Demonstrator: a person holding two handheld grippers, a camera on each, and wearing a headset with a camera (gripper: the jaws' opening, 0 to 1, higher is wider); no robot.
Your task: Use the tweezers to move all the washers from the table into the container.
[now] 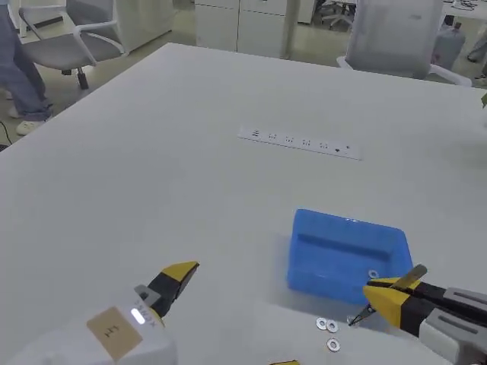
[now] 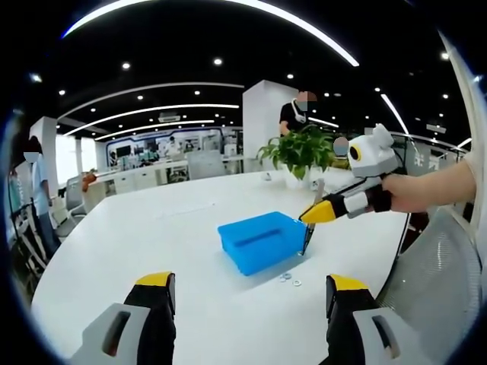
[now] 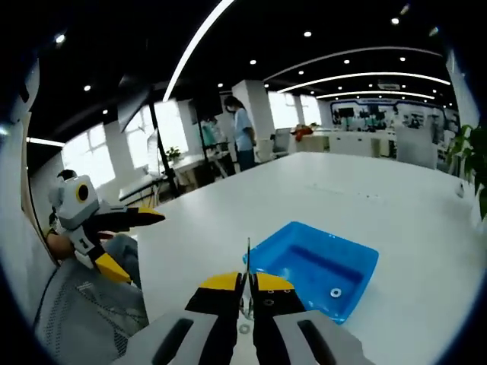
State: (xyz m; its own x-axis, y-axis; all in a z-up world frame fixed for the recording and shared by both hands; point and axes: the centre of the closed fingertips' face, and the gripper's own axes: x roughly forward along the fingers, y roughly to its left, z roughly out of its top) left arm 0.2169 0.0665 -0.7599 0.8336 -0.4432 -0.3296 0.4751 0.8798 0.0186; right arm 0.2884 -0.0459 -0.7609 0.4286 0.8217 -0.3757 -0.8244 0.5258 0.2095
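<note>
A blue container (image 1: pixel 346 255) stands on the white table with one washer (image 1: pixel 373 274) inside it. Three washers (image 1: pixel 329 327) lie on the table just in front of it. My right gripper (image 1: pixel 374 293) is shut on the tweezers (image 1: pixel 361 313), whose tips point down close to those washers. In the right gripper view the tweezers (image 3: pixel 248 262) stick out between the shut jaws over the container (image 3: pixel 316 266). My left gripper (image 1: pixel 232 318) is open and holds nothing, well left of the container. From the left gripper view the container (image 2: pixel 259 239), the washers (image 2: pixel 289 278) and the right gripper (image 2: pixel 335 209) all show.
A flush socket strip (image 1: pixel 300 143) sits in the table beyond the container. Office chairs (image 1: pixel 68 42) stand past the far edge. Wide bare tabletop (image 1: pixel 152 175) stretches left. A potted plant (image 2: pixel 300 152) and people stand at the table's far end.
</note>
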